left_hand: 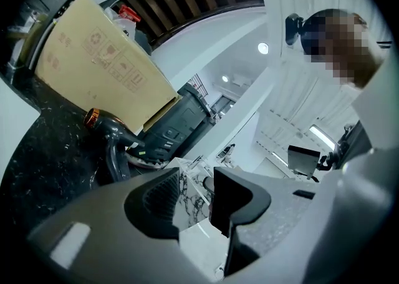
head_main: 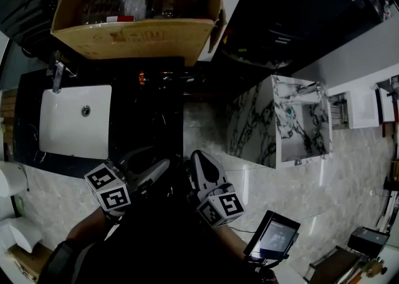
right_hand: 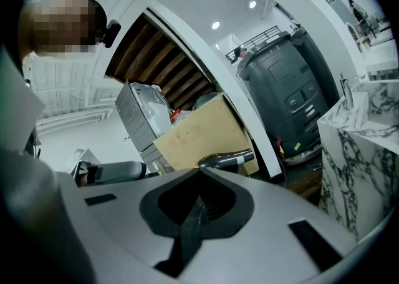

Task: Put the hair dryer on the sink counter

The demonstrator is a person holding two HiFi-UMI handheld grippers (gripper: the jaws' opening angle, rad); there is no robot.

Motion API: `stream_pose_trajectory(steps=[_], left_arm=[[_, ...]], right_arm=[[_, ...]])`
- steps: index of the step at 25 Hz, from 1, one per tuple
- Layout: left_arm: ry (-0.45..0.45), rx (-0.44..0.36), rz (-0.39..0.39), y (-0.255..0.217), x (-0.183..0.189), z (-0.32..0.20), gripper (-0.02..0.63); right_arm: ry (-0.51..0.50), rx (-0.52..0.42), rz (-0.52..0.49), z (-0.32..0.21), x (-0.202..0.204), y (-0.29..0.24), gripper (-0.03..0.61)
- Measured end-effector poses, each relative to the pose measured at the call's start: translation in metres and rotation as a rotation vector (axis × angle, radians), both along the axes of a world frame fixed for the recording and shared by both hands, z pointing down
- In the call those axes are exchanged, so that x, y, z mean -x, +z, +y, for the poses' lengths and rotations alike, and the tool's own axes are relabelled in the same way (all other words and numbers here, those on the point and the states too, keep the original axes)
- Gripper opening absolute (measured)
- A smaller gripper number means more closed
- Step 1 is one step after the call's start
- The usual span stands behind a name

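The dark grey hair dryer (left_hand: 112, 134), with a copper ring at one end, lies on the black marbled sink counter (left_hand: 43, 164) in front of a cardboard box. In the head view only its orange glint (head_main: 142, 78) shows on the dark counter (head_main: 149, 127), right of the white basin (head_main: 72, 120). The right gripper view catches its barrel (right_hand: 229, 159) just above the jaws. My left gripper (left_hand: 196, 208) is open and empty, well back from the dryer; it sits low in the head view (head_main: 161, 169). My right gripper (right_hand: 193, 217) is shut on nothing, also low (head_main: 199, 161).
A large cardboard box (head_main: 137, 33) full of items stands behind the counter. A chrome faucet (head_main: 57, 75) rises at the basin's back left. A white marble-patterned sink unit (head_main: 293, 120) stands to the right on the tiled floor. A small screen on a stand (head_main: 274, 236) is at lower right.
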State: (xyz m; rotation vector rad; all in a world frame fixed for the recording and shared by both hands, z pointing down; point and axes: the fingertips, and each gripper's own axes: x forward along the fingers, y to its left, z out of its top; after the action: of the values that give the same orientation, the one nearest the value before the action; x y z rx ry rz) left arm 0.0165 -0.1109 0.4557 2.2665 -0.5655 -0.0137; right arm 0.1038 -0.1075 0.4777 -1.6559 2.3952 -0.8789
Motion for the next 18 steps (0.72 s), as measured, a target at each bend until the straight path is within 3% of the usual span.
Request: stream_pose_trajectory(steps=[18], left_arm=[[-0.006, -0.007, -0.005, -0.0018, 0.0043, -0.0026, 0.169]], right_arm=[[-0.016, -0.03, 0.013, -0.0002, 0.0051, -0.0068, -0.005]])
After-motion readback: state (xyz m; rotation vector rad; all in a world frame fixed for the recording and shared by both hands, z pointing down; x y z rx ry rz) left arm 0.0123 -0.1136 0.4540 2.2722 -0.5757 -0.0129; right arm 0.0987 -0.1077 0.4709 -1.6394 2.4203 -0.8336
